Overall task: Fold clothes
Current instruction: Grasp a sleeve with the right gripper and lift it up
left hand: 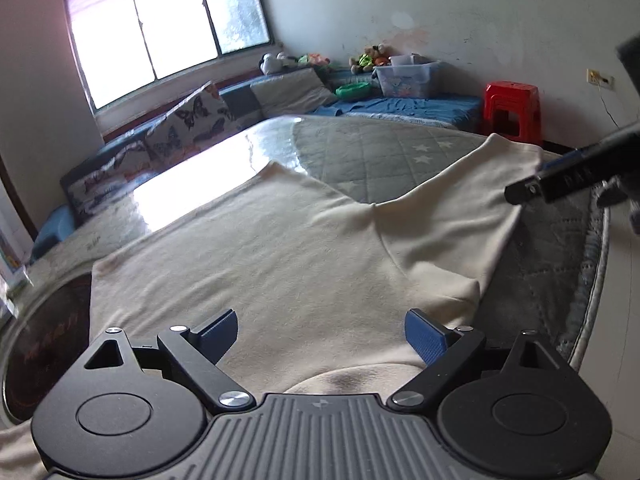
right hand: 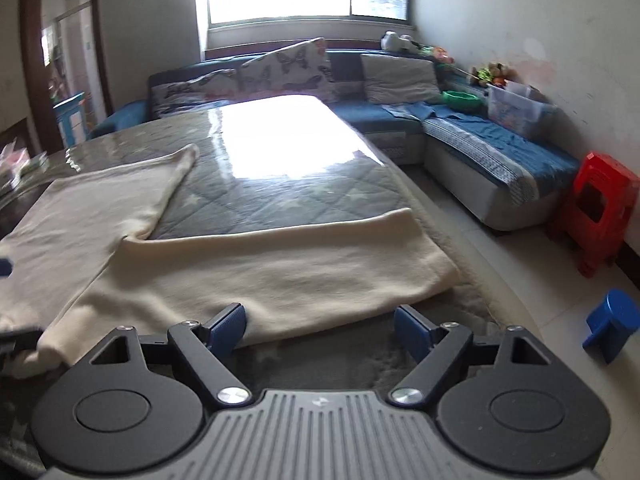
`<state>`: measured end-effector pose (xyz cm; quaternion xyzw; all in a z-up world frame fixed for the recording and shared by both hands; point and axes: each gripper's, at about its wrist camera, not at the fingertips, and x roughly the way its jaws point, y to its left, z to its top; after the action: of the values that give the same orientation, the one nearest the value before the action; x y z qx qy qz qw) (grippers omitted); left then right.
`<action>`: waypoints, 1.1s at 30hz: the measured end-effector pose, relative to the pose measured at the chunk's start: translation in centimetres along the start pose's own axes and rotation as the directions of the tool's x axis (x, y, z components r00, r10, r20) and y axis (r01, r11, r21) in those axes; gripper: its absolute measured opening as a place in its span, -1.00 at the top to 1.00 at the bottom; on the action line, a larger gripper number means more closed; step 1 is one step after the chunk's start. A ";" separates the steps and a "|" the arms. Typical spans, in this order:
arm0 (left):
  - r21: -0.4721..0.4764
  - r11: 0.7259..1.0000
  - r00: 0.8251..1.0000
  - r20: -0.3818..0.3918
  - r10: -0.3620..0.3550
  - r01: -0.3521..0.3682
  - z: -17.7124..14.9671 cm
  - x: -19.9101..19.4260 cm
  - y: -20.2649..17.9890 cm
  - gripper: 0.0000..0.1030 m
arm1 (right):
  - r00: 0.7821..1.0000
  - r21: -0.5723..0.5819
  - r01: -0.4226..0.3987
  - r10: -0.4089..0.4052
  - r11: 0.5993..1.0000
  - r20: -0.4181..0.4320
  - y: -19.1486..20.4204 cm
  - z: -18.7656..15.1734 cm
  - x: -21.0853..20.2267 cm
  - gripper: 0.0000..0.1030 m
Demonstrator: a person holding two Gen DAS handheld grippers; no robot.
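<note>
Lying beneath both spread hand-held grippers (left hand: 320, 334) (right hand: 320, 330); cream garment (left hand: 280, 248) flat on table (right hand: 280, 184).

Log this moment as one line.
stage: fold not begun | garment: cream, spread flat on quilt | left gripper: open, over garment | right gripper: open, at sleeve's near edge

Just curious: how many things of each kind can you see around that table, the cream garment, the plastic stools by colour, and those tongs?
Cream garment: 1
Red stool: 1
Blue stool: 1
Tongs: 2, left tongs and right tongs, both open
Total: 5
</note>
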<state>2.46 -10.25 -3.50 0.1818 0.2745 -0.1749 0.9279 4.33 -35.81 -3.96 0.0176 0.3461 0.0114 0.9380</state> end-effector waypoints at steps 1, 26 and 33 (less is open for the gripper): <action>0.013 1.000 1.000 0.002 -0.003 0.003 -0.1 0.0 -0.4 -0.81 | 1.000 0.019 0.006 -0.006 1.000 0.003 -0.4 0.0 0.1 -0.56; 0.020 1.000 1.000 0.005 -0.020 0.020 -0.3 0.0 -1.4 -0.86 | 0.982 0.225 0.159 -0.178 0.961 0.067 -5.4 1.3 1.8 0.84; 0.008 1.000 1.000 0.004 -0.017 0.017 0.0 0.0 -0.8 -0.86 | 0.973 0.181 0.156 -0.182 0.971 0.138 -5.6 3.0 0.5 0.91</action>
<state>2.12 -10.96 -3.75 0.1829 0.2733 -0.1841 0.9263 6.70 -41.45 -2.22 0.0680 0.2726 -0.0996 0.9545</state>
